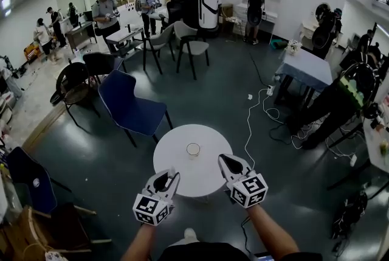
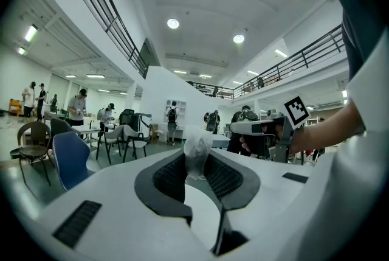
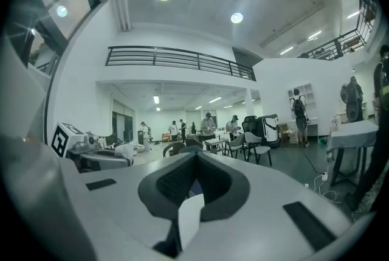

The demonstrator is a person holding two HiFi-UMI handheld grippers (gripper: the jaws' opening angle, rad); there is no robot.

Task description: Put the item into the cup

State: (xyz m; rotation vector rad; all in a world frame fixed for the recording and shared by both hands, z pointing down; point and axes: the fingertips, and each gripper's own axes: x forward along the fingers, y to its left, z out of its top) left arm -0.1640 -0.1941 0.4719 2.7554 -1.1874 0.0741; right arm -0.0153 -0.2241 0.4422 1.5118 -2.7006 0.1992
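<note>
Crumpled clear item (image 2: 197,155) clamped in left tool (image 1: 167,177) at counter's (image 1: 199,184) near edge. Cup (image 1: 193,149) not yet reached. Right tool (image 1: 230,162) closed, empty.

- No legible text, brand, number or label stands in any view.
- Marker cube (image 1: 151,208) of the left gripper (image 1: 172,174), behind its fingers: black-and-white square code patterns only, no characters.
- Marker cube (image 1: 249,188) of the right gripper (image 1: 223,158), behind its fingers: the same kind of patterns, no characters.
- Left gripper view: one such square pattern, right of and beyond the fingers, carries no readable characters.
</note>
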